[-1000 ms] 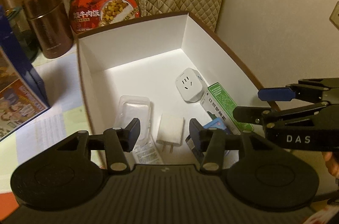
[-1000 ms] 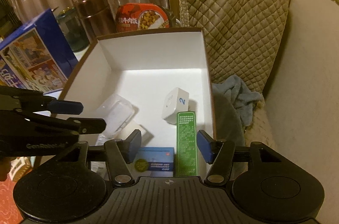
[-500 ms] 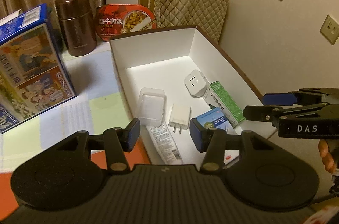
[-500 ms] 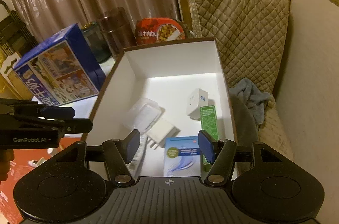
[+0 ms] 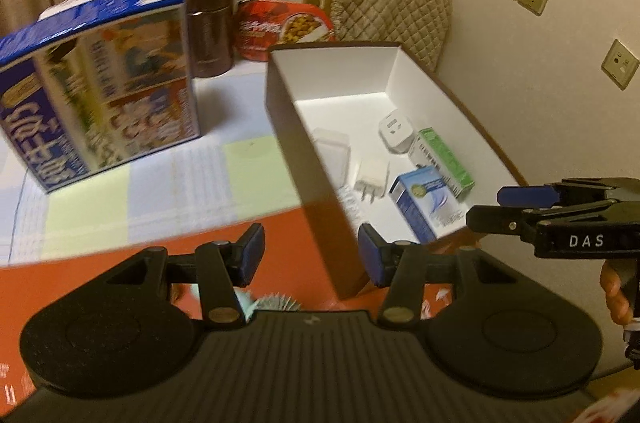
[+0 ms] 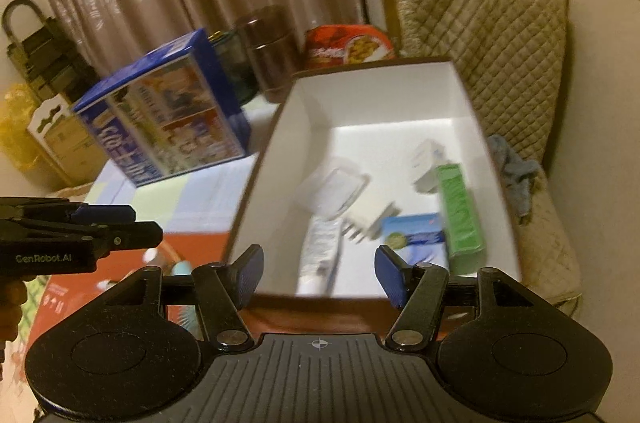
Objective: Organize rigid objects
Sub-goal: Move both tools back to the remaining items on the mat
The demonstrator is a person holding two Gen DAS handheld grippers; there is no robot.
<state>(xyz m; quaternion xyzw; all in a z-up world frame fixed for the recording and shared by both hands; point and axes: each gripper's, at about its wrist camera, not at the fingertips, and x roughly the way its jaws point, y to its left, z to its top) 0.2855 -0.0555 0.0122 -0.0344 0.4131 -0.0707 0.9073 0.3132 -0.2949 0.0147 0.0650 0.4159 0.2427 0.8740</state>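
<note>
Both grippers have pulled back and risen from the box since a second ago, so more of the table now shows. On the left gripper (image 5: 311,255) the jaws stand apart with nothing between them; the right gripper (image 6: 319,271) is the same, parted and empty. Just beyond both sets of fingers lies the white-lined box (image 5: 452,95), its near corner below the left jaws. Inside it rest a blue carton (image 5: 424,199), a green carton (image 5: 444,159), a white plug adapter (image 5: 396,133), a white charger (image 5: 372,179) and a clear plastic case (image 6: 336,189), all well clear of the jaws. A large blue box (image 5: 100,83) stands on the table, to the left. Risk, as a judgement: both views are blurred with motion, and a low swing could clip the box wall and shift its contents.
</note>
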